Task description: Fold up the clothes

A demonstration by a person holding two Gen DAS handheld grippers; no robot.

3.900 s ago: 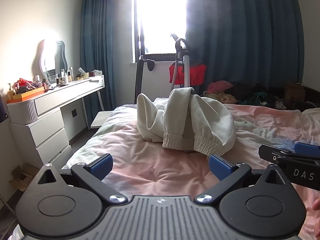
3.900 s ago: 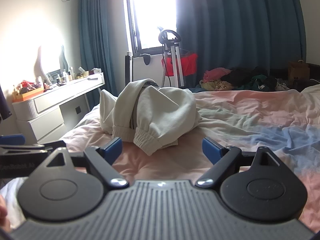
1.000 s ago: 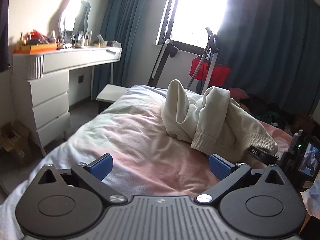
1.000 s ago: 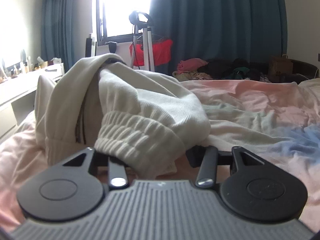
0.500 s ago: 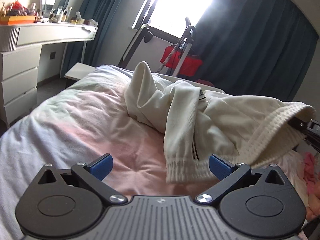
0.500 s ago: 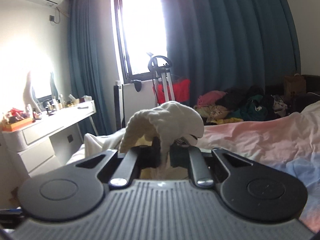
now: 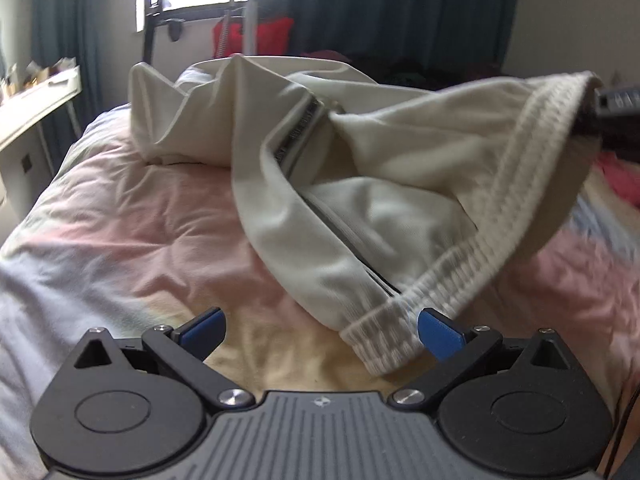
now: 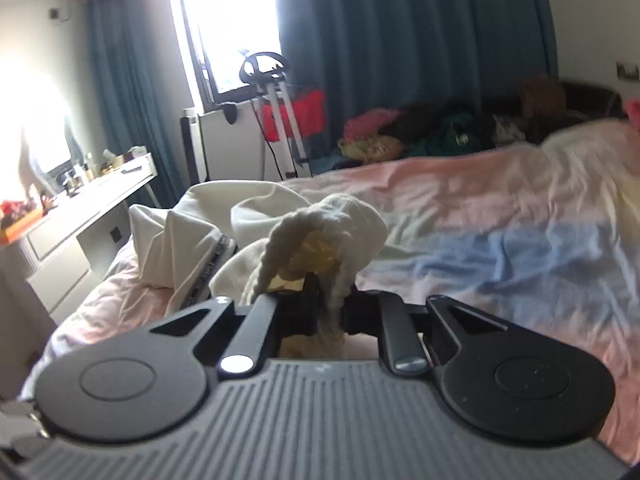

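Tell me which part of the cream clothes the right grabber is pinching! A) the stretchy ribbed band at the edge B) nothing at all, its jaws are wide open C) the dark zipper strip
A: in the right wrist view the right gripper has its jaws closed on the ribbed band of the cream garment, lifting that edge off the bed; the left gripper is open.

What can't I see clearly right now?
- Right gripper pads: right wrist view, buried in the cream garment's ribbed hem.
- Garment type: bunched folds in both views.
- Left gripper: open; the hem near it is motion-blurred.
- Desk items: washed out by glare.
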